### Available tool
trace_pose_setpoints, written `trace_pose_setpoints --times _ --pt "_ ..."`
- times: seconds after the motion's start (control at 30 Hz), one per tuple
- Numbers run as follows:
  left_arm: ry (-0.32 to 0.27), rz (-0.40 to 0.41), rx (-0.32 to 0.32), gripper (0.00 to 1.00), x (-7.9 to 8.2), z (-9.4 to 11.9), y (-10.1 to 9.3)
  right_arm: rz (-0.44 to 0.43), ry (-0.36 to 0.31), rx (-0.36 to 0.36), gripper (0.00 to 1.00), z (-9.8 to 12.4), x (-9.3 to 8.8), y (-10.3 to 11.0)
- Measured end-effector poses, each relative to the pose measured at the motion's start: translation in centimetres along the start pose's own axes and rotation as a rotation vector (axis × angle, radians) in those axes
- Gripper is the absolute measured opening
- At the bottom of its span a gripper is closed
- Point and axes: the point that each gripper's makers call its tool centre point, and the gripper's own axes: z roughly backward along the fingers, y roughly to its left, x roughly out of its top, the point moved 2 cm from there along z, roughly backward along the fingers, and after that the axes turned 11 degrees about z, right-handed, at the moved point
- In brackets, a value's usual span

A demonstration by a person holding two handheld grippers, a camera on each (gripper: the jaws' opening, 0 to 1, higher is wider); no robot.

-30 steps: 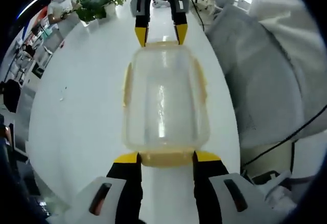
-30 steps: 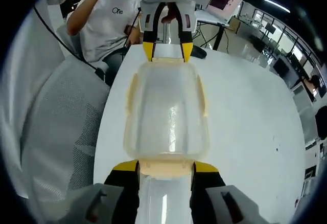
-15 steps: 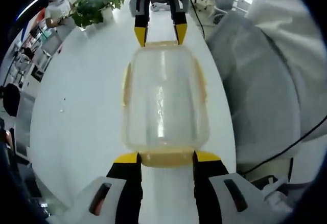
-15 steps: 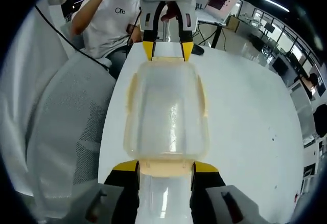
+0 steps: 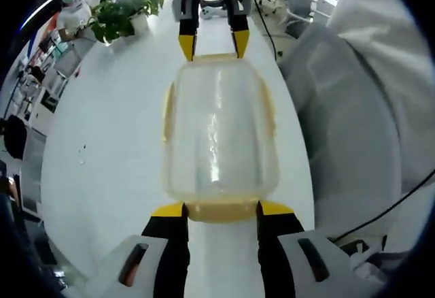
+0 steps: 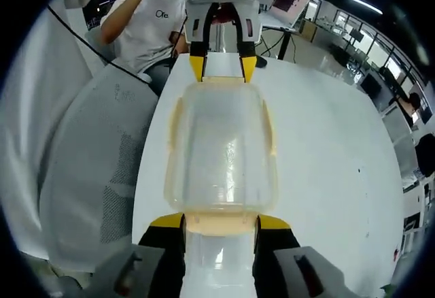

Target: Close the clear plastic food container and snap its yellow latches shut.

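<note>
Left gripper view, read from its left side across: a potted plant [image 5: 121, 13] stands far back on the white table [image 5: 102, 148], and further left the room falls away into shelves and dim figures too small to make out. At the centre lies the clear plastic food container [image 5: 219, 135], lid on, lengthwise between the two grippers, with a yellow latch [image 5: 168, 113] along its left edge and another along its right. The left gripper [image 5: 221, 209] rises from the bottom, its two yellow-tipped jaws spread on either side of the near end latch [image 5: 221, 210], touching or almost touching that latch's corners; whether they press it cannot be told. At the far end the right gripper [image 5: 213, 43] points back toward the camera, its jaws likewise apart and set at the far end latch. To the right stands a grey mesh chair [image 5: 340, 128] with a black cable across it. Right gripper view, again from the left: the same chair [image 6: 102, 169], then the container [image 6: 221, 148] in the middle of the table [image 6: 326, 155], the right gripper [image 6: 219, 222] straddling the near latch [image 6: 219, 222] with jaws spread, the left gripper [image 6: 222, 67] opposite at the far end. Behind it sits a person in a white shirt [image 6: 146, 29]; to the right a laptop [image 6: 292, 2] glows on another desk.
</note>
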Motion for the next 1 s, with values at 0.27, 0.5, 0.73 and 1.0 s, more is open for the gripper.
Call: trace_pose_setpoints --times 0.27,0.5,0.73,1.0 --pt "0.010 -0.011 -0.007 0.35 2.0 -1.2 0.1 -0.007 0.000 -0.004 0.35 0.9 -2.2 0.2" --pt "0.011 -0.011 -0.015 0.35 3.9 -2.2 0.5 -0.015 0.000 -0.005 0.35 1.5 -4.1 0.2" --pt "0.019 -0.016 -0.024 0.35 5.1 -3.6 0.5 -0.016 0.004 0.001 0.35 1.6 -6.0 0.3" --pt "0.013 -0.021 -0.037 0.35 6.4 -5.4 0.6 -0.032 0.000 0.009 0.35 1.5 -8.1 0.7"
